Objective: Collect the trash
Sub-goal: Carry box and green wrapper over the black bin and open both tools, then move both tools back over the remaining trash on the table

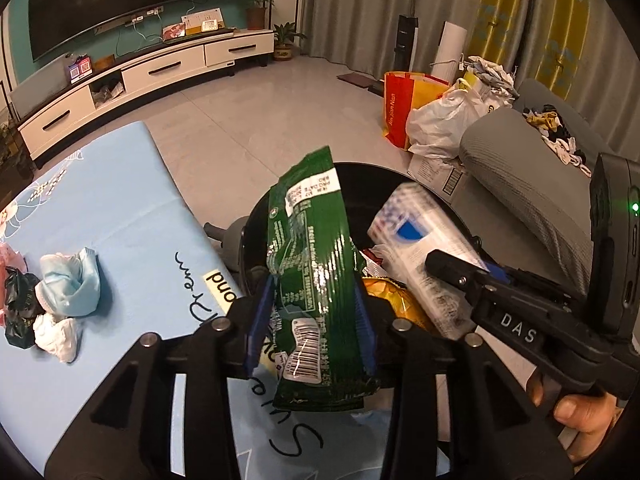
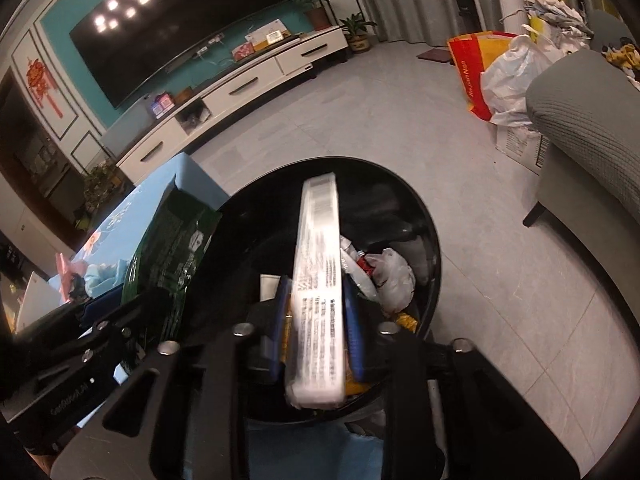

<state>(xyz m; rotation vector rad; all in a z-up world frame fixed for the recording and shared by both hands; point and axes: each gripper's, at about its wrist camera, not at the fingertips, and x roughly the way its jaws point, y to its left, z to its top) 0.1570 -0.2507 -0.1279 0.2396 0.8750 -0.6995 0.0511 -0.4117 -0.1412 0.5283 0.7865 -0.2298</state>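
We're right over the round black trash bin (image 2: pixel 424 216) now, both hands loaded. Our left tongs (image 1: pixel 312 320) have the crinkly green foil snack wrapper (image 1: pixel 312 264) standing between the blue pads, its upper end leaning out above the bin's near-left rim; our right tongs (image 2: pixel 316 316) carry the long white printed packet (image 2: pixel 318 264), which stands over the middle of the bin. Both pairs of tongs are spread partway; whether the pads are pinching or have already let go we cannot tell for certain, though the white packet shows blur. Inside the bin we see a crumpled white plastic bag (image 2: pixel 394 276) and a yellow wrapper (image 1: pixel 400 304), so the pile is already up. Here's our worry: the green wrapper sits near the rim, beside the light blue cloth-covered counter (image 1: pixel 120 220), and if it slips out crooked it could catch the rim and flop back onto the counter or down the gap beside the bin. The white packet is long and stiff-looking; dropped end-on it could prop against the wall and stick up, or bounce off the pile. The two tongs are also close together, so a careless swing could knock one load with the other. Crumpled white and pale blue tissues (image 1: pixel 68 280) and a black scrap wait on the counter's left.
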